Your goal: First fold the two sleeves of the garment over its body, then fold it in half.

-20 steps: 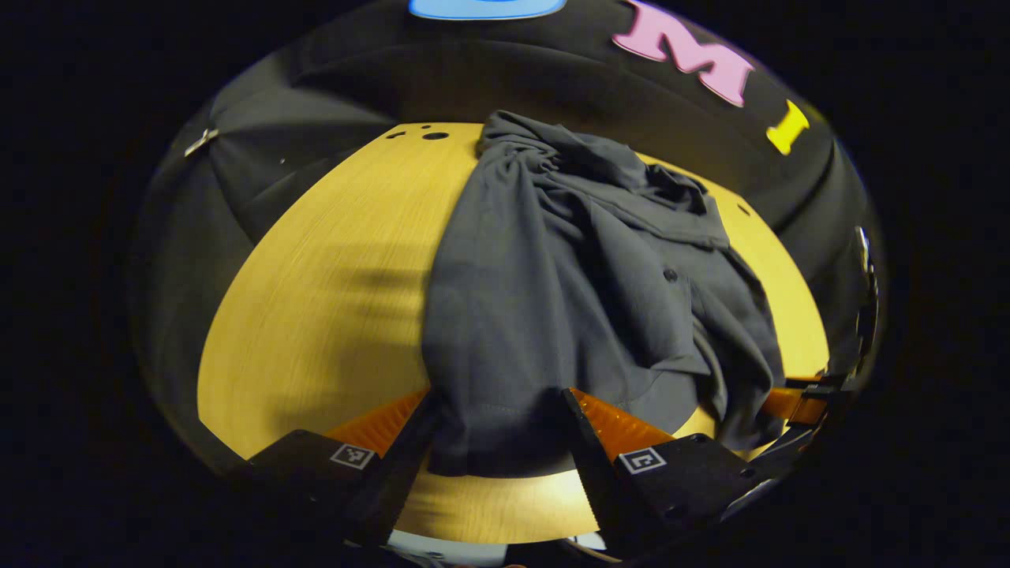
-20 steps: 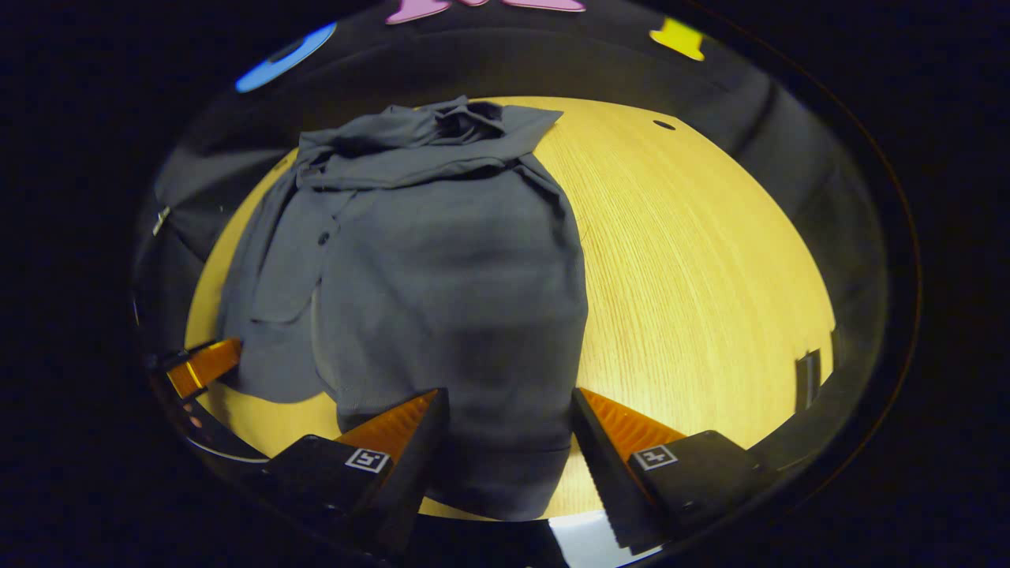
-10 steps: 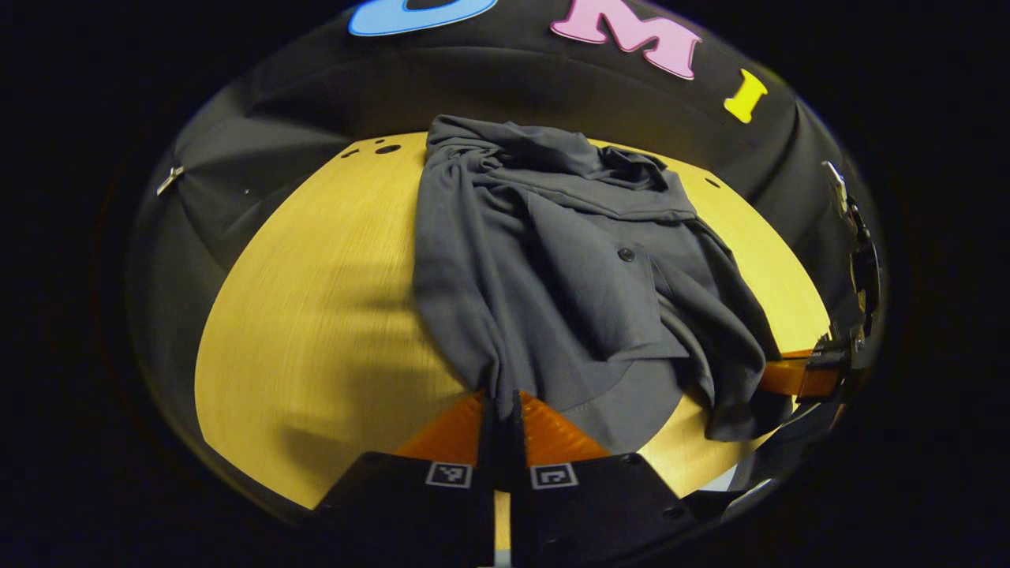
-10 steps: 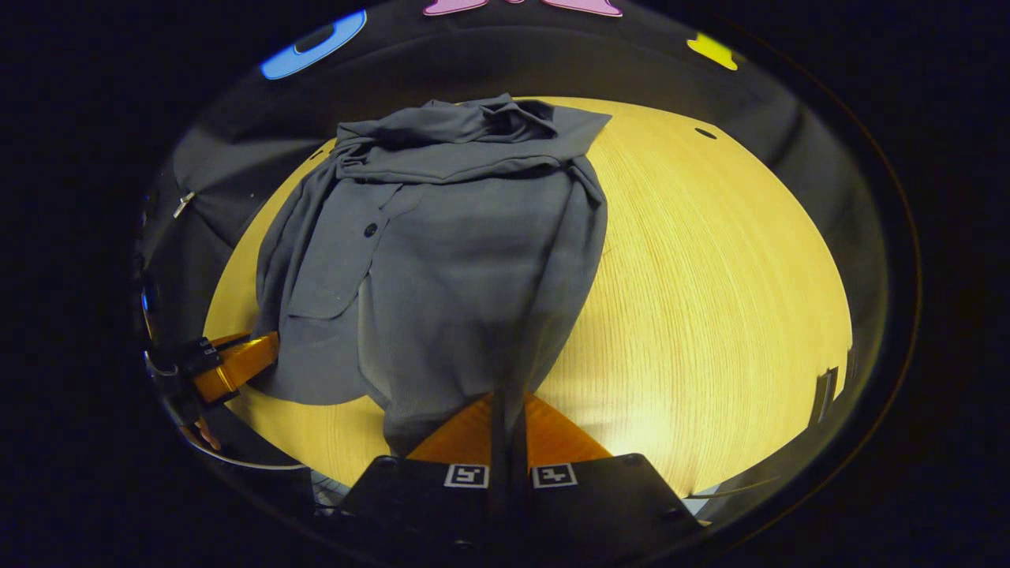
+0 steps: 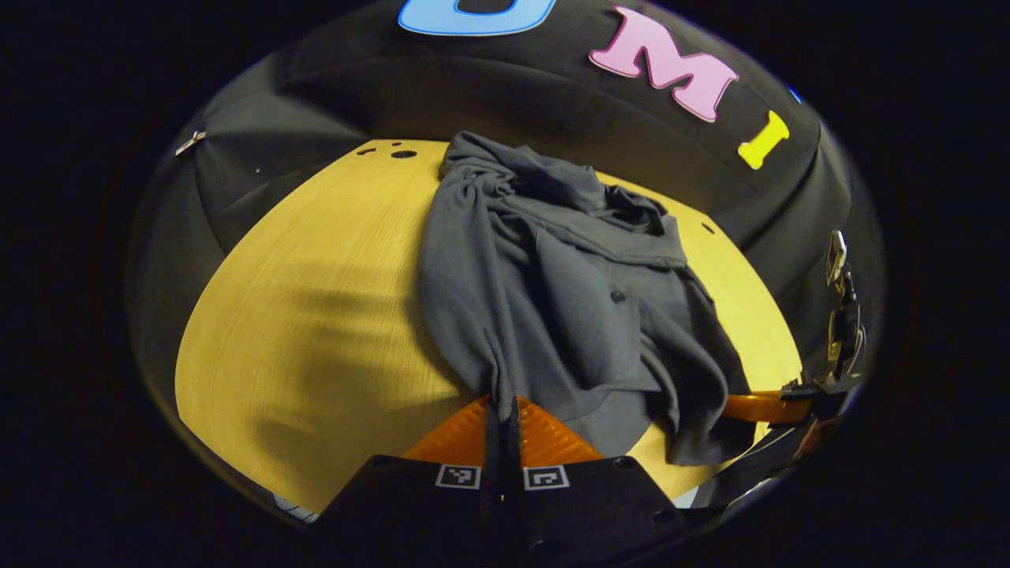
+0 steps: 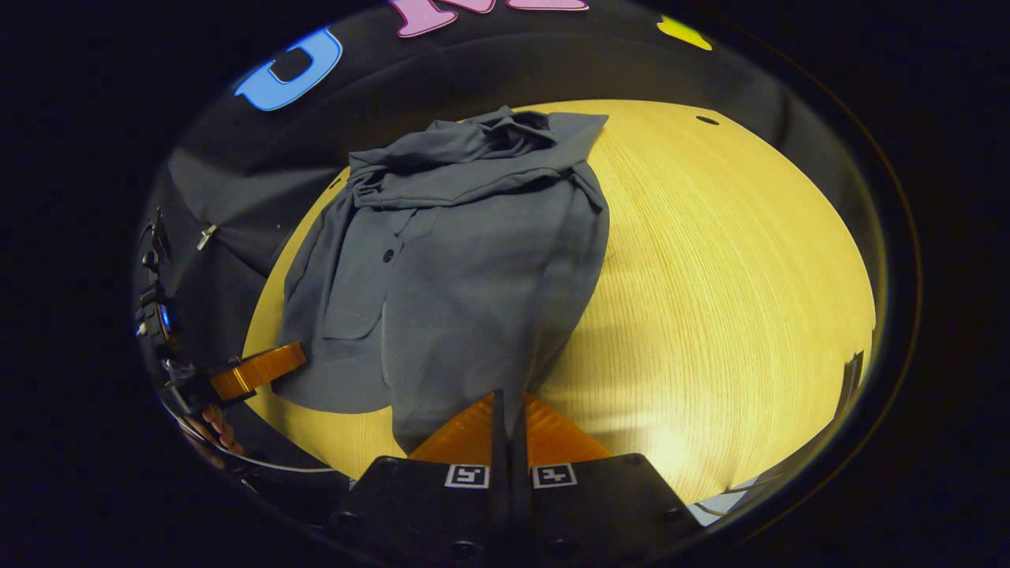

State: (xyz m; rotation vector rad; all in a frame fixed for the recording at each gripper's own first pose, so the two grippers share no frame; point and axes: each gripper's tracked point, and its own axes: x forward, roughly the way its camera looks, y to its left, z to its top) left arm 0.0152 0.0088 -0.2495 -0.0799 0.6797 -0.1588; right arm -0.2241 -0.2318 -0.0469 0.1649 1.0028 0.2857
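**Both hem corners pinched, half-fold about to begin**

Your left gripper (image 5: 503,410) has its fingers closed tight on the near hem of the dark grey button-up shirt (image 5: 552,292), cloth bunching up out of the pinch. Your right gripper (image 6: 509,406) is closed the same way on the hem's other corner. The shirt lies lengthwise on the round wooden table (image 6: 710,276), collar at the far edge by the booth wall, hem towards you.

The sleeves look already gathered in over the body, though they sit rumpled near the collar, so that step appears done, if untidy. What remains is the fold in half: you judge it barely started, since most of the shirt rests flat on the table.
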